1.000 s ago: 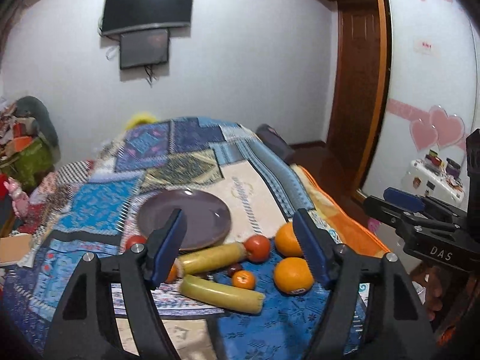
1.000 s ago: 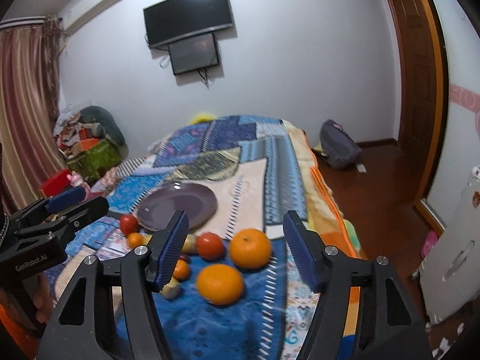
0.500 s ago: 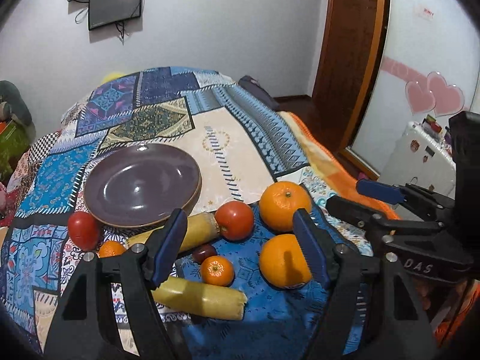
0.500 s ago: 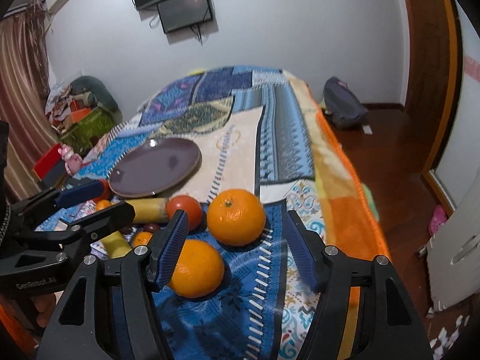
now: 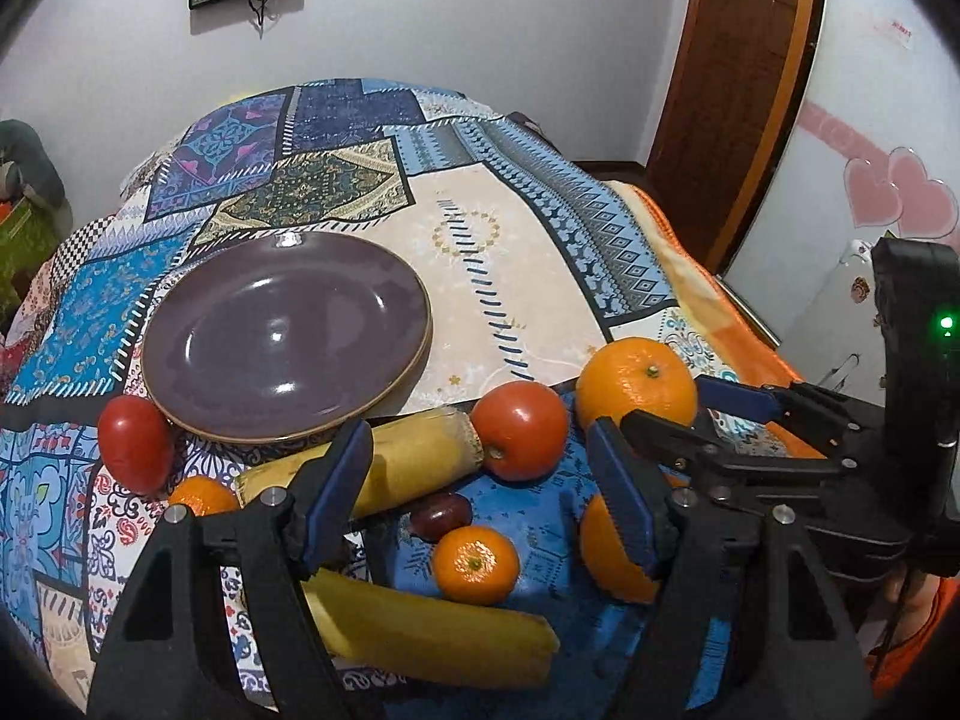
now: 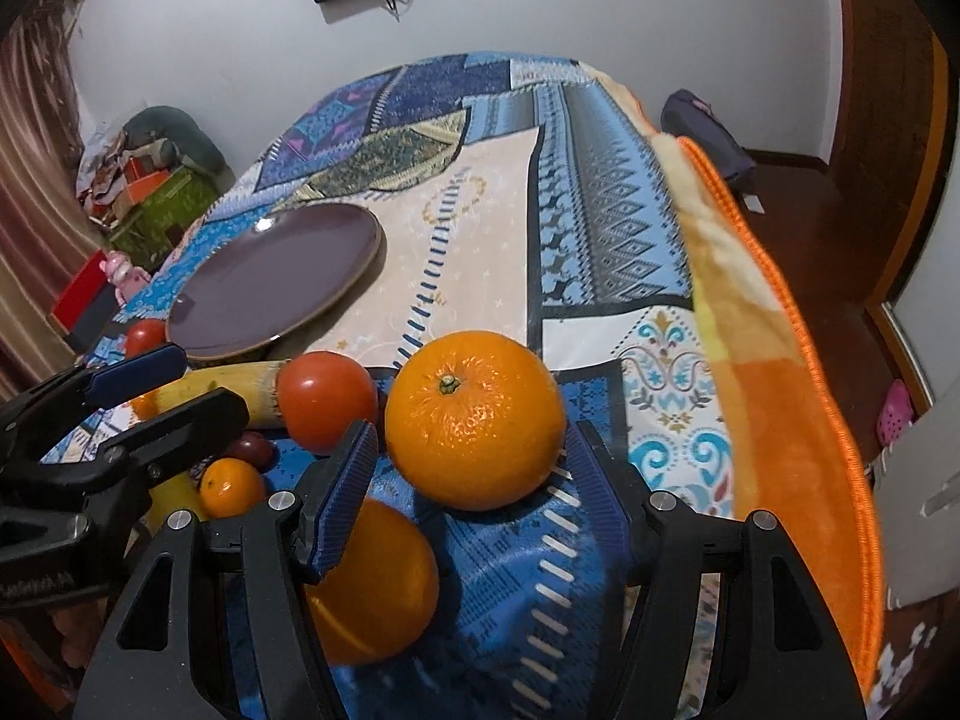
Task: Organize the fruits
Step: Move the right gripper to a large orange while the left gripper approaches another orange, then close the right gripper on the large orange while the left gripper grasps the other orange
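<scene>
Both tongs open over fruit nr plate [image 5: 288,336].

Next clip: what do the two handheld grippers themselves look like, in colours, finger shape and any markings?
Both are matte black plastic. The left gripper and right gripper each have two angled fingers with ribbed blue pads and silver screws at the joints. White lettering, too clipped to read, marks the left gripper's body in the right wrist view. A green light glows on the right gripper's body. No sleeve is clearly visible.
</scene>
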